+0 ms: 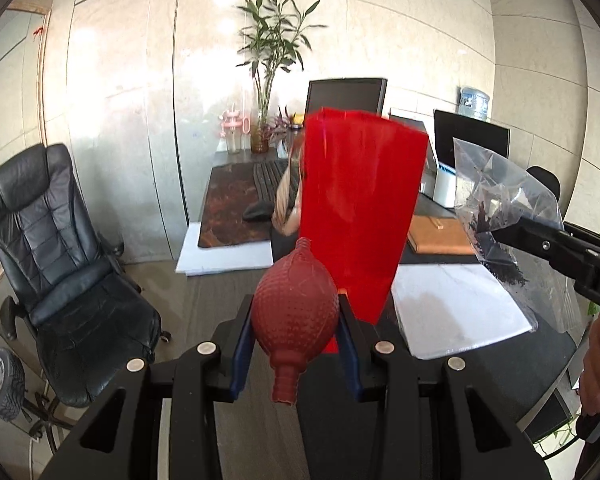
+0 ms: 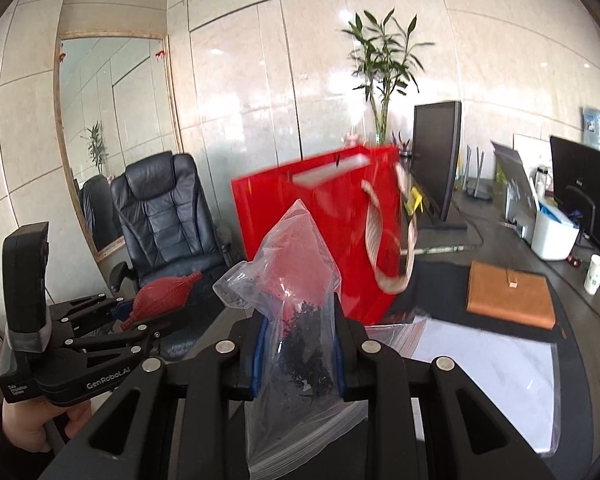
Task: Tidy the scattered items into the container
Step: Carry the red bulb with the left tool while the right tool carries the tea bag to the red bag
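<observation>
Above the counter (image 2: pixel 480 360) I hold both loads just short of the red gift bag (image 2: pixel 320 216), which stands upright with its mouth open: the left tool (image 1: pixel 296 320) is clamped on a red rubber bulb (image 1: pixel 296 312), the right tool (image 2: pixel 298 344) on a clear zip bag of dark leaves (image 2: pixel 300 320). Carrying is the step in hand; next I judge each must rise over the rim before letting go
</observation>
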Demonstrator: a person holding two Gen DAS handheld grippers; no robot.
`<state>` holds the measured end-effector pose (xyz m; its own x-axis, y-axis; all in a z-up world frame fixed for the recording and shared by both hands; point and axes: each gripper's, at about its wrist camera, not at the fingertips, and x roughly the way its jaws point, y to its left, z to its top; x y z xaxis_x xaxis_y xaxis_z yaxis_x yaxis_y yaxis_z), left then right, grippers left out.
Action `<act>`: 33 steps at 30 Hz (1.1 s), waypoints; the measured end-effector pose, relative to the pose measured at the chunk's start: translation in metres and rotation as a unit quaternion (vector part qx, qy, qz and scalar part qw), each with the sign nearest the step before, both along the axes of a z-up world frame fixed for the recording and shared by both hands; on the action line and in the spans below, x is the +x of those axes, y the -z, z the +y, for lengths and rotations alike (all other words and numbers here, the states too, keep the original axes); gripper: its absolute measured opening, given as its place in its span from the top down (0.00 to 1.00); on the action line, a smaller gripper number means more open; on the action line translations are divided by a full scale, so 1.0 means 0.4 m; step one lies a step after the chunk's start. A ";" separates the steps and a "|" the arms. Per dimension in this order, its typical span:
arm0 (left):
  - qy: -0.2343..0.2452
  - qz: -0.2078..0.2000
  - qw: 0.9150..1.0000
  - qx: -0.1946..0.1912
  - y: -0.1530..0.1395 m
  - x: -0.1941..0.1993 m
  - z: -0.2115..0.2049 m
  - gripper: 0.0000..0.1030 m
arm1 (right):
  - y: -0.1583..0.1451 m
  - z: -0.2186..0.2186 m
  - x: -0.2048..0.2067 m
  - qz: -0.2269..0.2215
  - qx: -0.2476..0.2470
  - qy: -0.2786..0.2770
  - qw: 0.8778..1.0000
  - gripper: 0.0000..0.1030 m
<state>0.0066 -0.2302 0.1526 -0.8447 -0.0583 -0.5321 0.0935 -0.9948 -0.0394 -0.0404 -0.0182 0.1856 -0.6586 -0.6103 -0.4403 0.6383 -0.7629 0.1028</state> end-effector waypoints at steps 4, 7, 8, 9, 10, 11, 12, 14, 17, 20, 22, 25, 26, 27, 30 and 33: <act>0.004 0.014 1.000 -0.007 -0.056 -0.018 -0.013 0.61 | -0.053 -0.017 -0.017 0.018 -0.008 -0.004 1.000 0.73; 0.014 0.029 0.999 0.002 -0.102 -0.031 -0.028 0.60 | -0.079 -0.032 -0.038 0.024 -0.009 -0.008 1.000 0.73; 0.018 0.033 0.999 0.007 -0.115 -0.040 -0.034 0.60 | -0.087 -0.035 -0.047 0.026 -0.010 -0.007 1.000 0.73; 0.022 0.035 0.999 0.010 -0.128 -0.050 -0.040 0.61 | -0.094 -0.038 -0.056 0.027 -0.013 -0.007 1.000 0.73; 0.025 0.038 0.999 0.011 -0.139 -0.058 -0.042 0.60 | -0.103 -0.041 -0.067 0.027 -0.017 -0.007 0.999 0.73; 0.027 0.042 0.999 0.013 -0.151 -0.066 -0.046 0.60 | -0.113 -0.043 -0.074 0.027 -0.019 -0.007 0.999 0.73; 0.029 0.045 0.998 0.013 -0.165 -0.074 -0.047 0.60 | -0.123 -0.046 -0.081 0.030 -0.020 -0.006 0.999 0.73; 0.032 0.049 0.998 0.012 -0.185 -0.088 -0.048 0.60 | -0.138 -0.055 -0.095 0.037 -0.019 -0.007 0.999 0.73; 0.044 0.053 0.998 0.010 -0.215 -0.113 -0.040 0.60 | -0.159 -0.081 -0.140 0.038 -0.010 -0.012 0.999 0.73; 0.052 0.057 0.997 0.007 -0.239 -0.142 -0.028 0.60 | -0.180 -0.105 -0.193 0.034 -0.003 -0.012 0.999 0.73; 0.057 0.062 0.996 0.006 -0.259 -0.167 -0.023 0.60 | -0.195 -0.127 -0.225 0.039 0.008 -0.014 0.999 0.73; 0.072 0.062 0.995 0.026 -0.292 -0.228 -0.025 0.60 | -0.210 -0.175 -0.303 0.033 0.023 -0.024 0.999 0.73; 0.080 0.058 0.994 0.040 -0.301 -0.255 -0.028 0.60 | -0.215 -0.185 -0.333 0.025 0.025 -0.020 0.999 0.73; 0.088 0.058 0.993 0.053 -0.310 -0.279 -0.031 0.60 | -0.220 -0.191 -0.362 0.017 0.021 -0.016 1.000 0.73; 0.093 0.056 0.992 0.060 -0.321 -0.327 -0.018 0.60 | -0.225 -0.203 -0.428 -0.001 0.013 -0.012 1.000 0.73; 0.080 0.060 0.994 0.045 -0.320 -0.362 -0.003 0.61 | -0.220 -0.209 -0.469 -0.007 0.012 -0.004 1.000 0.73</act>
<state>-0.1381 -0.2313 0.2806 -0.8974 0.1248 -0.4232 -0.0763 -0.9886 -0.1299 -0.2281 -0.1019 0.2734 -0.6474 -0.6049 -0.4637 0.6432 -0.7600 0.0933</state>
